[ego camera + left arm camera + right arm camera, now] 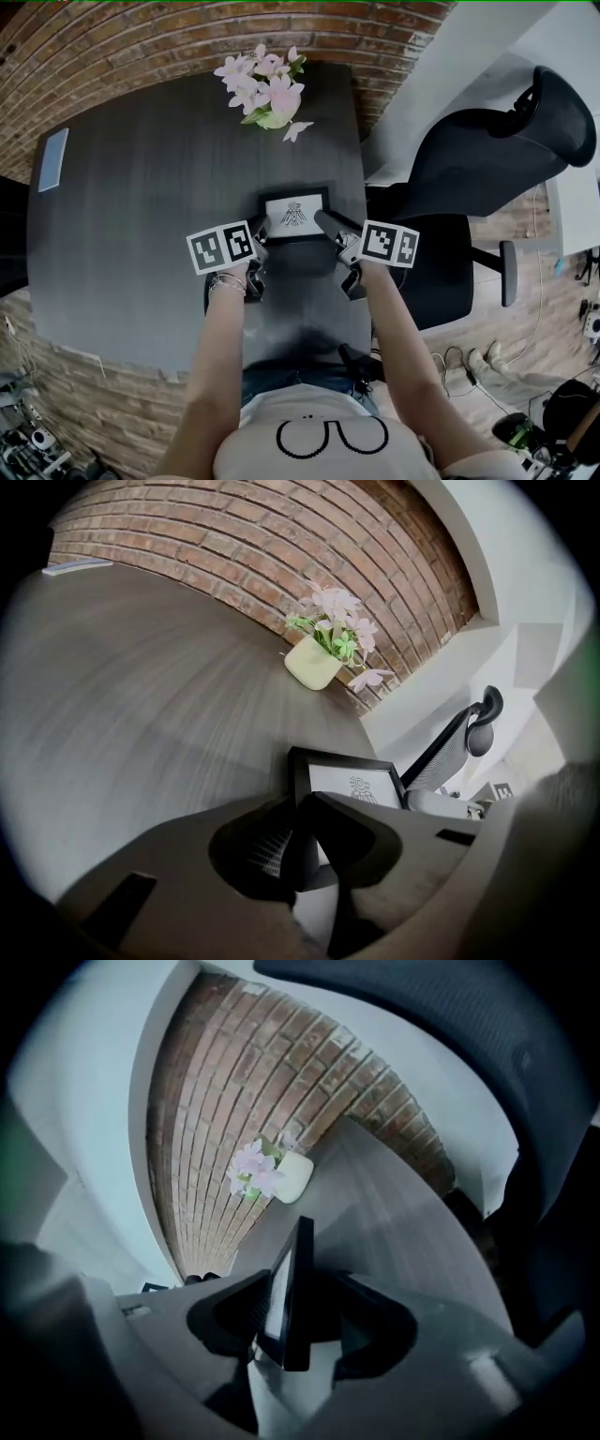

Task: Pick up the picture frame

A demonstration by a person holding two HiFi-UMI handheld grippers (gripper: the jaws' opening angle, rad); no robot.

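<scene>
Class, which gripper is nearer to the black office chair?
Right. The right gripper holds the picture frame on the side toward the chair; the left gripper holds the opposite side, with the frame between it and the chair.

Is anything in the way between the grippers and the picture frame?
No, nothing is in the way. The side edges of the picture frame already sit between the jaws of the left gripper and the right gripper. The flower pot stands far off, near the back of the table.
</scene>
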